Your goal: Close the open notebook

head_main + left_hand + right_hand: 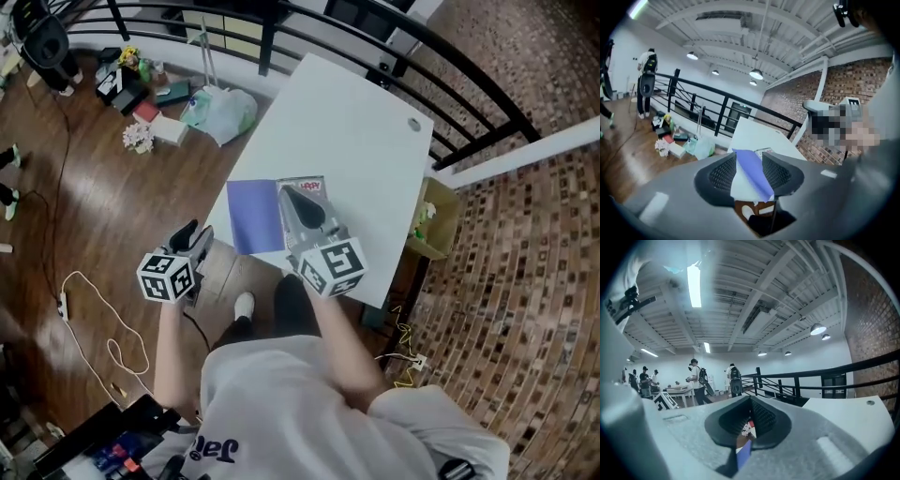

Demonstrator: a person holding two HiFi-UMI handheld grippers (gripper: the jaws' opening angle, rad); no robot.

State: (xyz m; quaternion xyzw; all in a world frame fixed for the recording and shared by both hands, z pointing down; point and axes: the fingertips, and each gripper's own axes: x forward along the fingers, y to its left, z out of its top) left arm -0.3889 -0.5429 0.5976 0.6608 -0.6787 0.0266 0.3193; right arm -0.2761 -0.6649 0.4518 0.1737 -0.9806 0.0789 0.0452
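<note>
Between the pads (721, 174) of your left gripper (749, 160) the gap stands wide and nothing is pinched. Only the purple cover of the notebook (255, 217) shows through it, farther off. From the head view, this gripper hangs off the table (347, 122), at about 8 o'clock from the notebook and over the wooden floor (84, 216).

Your right gripper (750, 401) has its jaws drawn together, tips meeting, and it clamps nothing. A sliver of purple and a printed scrap show below them. It hovers over the notebook's right half, where a printed page (302, 188) peeks out at 12 o'clock from the jaws.

The notebook lies open and flat near the table's near edge, at roughly 7 o'clock on the tabletop, with its purple cover spread to the left. A small round thing (414, 124) sits well apart from it, toward the table's 1 o'clock corner.

A pale bag (223, 112) and a bunch of flowers (139, 138) lie on the floor at 10 o'clock from the notebook. A white cable (94, 305) loops at 8 o'clock, and a black railing (309, 37) runs across at 12.
</note>
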